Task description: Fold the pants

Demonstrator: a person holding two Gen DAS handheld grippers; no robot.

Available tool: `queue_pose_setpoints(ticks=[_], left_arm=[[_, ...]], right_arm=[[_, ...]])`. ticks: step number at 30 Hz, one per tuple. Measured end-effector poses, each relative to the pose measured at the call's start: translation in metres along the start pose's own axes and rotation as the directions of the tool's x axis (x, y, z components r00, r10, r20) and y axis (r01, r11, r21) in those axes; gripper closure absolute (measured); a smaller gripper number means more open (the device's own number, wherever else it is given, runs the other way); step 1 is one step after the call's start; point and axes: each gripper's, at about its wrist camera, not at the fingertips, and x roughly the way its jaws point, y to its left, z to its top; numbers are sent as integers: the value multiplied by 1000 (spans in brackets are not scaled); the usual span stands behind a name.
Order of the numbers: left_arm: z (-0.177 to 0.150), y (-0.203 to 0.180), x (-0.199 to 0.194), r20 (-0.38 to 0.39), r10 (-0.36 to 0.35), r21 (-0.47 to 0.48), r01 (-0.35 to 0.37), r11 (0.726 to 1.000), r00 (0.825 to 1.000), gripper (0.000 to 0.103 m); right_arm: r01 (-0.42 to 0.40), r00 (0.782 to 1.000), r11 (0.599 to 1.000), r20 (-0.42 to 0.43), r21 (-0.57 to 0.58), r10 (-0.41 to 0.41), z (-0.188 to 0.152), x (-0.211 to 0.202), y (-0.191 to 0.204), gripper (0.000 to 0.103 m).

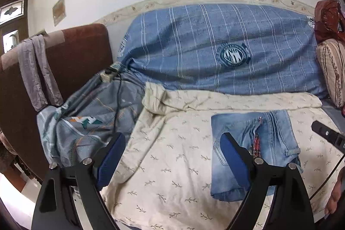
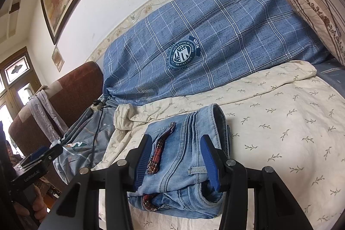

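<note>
Light blue denim pants [image 1: 254, 150] lie folded into a compact stack on the cream leaf-print sheet [image 1: 172, 165]; a red patterned belt [image 2: 159, 150] runs across the top. My left gripper [image 1: 172, 156] is open and empty, to the left of the stack, its right finger over the stack's left edge. My right gripper [image 2: 175, 156] is open, jaws straddling the top of the folded pants [image 2: 183, 156], gripping nothing. The right gripper's tip shows in the left wrist view [image 1: 327, 135], and the left gripper shows in the right wrist view [image 2: 38, 156].
A large blue plaid cushion [image 1: 215, 46] leans on the wall behind. A brown headboard [image 1: 75, 53] with a grey cloth stands left. A grey-blue printed quilt [image 1: 90, 118] and a black cable with a switch box [image 1: 108, 74] lie left. A striped pillow [image 1: 332, 66] sits right.
</note>
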Motion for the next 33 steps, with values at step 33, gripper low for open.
queue_pose_setpoints(ticks=[33], left_arm=[[-46,-83,125,-454,-31,134,102,986,891,10]], right_arm=[[97,938,947,-346,306,16,5,155,-59,53]])
